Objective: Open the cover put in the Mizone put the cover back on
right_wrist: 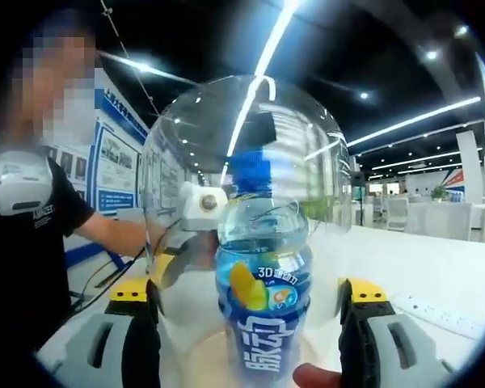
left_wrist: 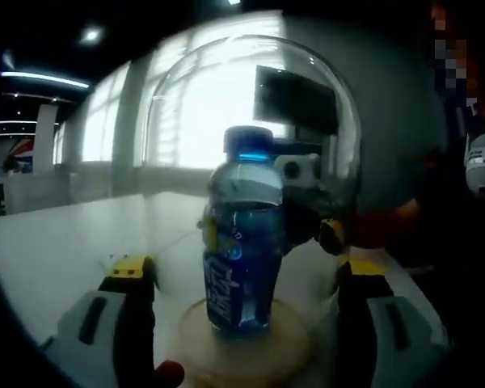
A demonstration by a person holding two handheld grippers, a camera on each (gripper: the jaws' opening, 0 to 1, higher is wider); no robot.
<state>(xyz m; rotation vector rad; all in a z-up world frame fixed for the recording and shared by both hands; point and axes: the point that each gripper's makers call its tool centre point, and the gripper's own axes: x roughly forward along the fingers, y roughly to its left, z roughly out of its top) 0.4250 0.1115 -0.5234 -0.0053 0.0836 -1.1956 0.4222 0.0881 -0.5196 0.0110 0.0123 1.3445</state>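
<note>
The left gripper [left_wrist: 246, 279] and right gripper [right_wrist: 248, 311] each spread wide around the clear glass dome cover [left_wrist: 250, 121]. Under it, the blue Mizone bottle [left_wrist: 241, 242] stands on a round wooden base [left_wrist: 291, 347], mid white table [left_wrist: 56, 242]. Lopsided squeezing could tip the dome and knock the bottle over.

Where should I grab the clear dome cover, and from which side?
Take the clear dome cover low on its straight side walls, one set of tongs on each opposite side, squeezing inward. The top is rounded and smooth with no knob showing, so it would likely slip; the walls near the round base run straighter.
</note>
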